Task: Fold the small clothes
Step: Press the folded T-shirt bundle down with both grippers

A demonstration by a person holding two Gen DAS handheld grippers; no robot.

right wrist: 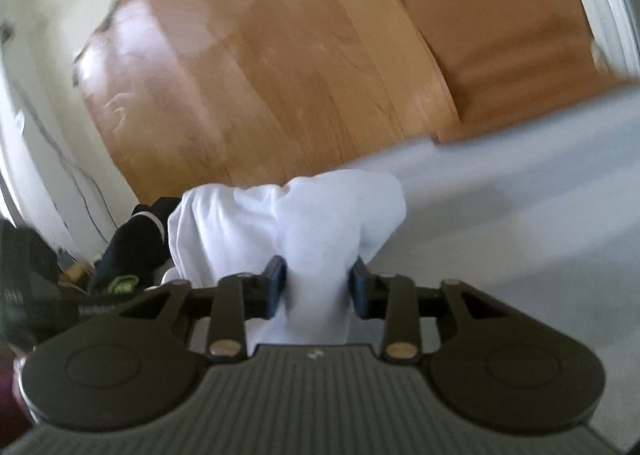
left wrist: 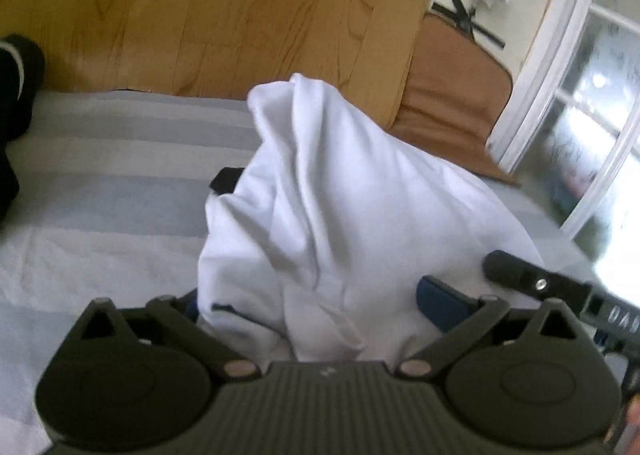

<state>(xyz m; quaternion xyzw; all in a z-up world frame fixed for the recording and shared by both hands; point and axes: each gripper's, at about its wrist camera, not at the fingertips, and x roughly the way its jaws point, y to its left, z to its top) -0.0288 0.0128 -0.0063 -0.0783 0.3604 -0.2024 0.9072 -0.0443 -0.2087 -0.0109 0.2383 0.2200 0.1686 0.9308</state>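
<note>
A white garment (left wrist: 340,207) is bunched up above the striped light-blue bedsheet (left wrist: 100,183). My left gripper (left wrist: 316,303) has its jaws spread wide, with the cloth draped between and over the blue pads (left wrist: 440,297). My right gripper (right wrist: 318,287) is shut on a fold of the same white garment (right wrist: 304,223), its blue pads (right wrist: 276,285) pressing the cloth from both sides. The right gripper's black body (left wrist: 540,283) shows at the right of the left wrist view.
A wooden headboard (left wrist: 240,15) stands behind the bed. A brown cushion (left wrist: 452,95) lies beside it, near a white window frame (left wrist: 560,55). Dark clothes (right wrist: 136,247) lie at the left, and a dark item (left wrist: 16,87) sits at the sheet's left edge.
</note>
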